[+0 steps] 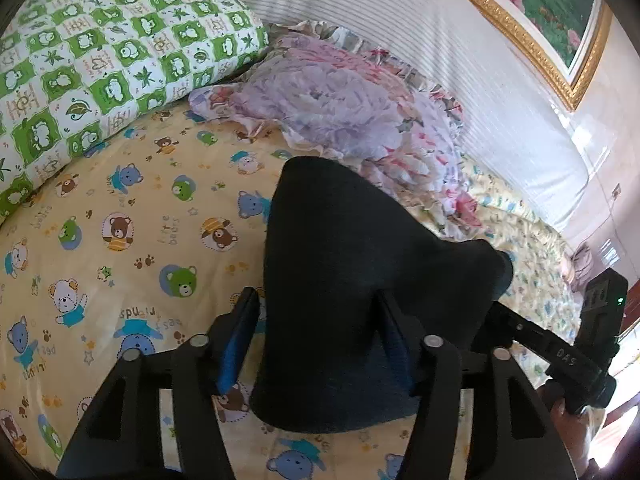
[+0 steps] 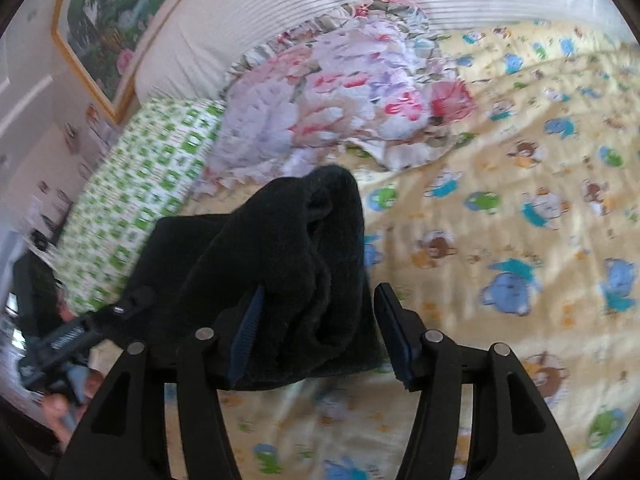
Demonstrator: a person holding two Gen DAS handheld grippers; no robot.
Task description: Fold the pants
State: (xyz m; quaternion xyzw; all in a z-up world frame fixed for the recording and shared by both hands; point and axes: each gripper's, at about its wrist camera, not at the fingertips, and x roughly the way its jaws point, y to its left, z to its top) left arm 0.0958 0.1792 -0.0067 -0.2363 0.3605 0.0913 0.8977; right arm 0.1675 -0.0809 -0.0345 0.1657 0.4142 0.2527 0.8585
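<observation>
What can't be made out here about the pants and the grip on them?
- Pants: overall shape and fold state, both views; the bunched cloth fills the middle.
- Left hand-held gripper: pad contact, left view; cloth covers the gap.
- Right hand-held gripper: whether it pinches the cloth, right view; motion blur.

The pants [image 1: 352,280] are black. The bedsheet [image 1: 120,248] is yellow with little bears. One pillow [image 1: 100,60] has green and white squares, another pillow [image 1: 340,108] pink and purple flowers.
</observation>
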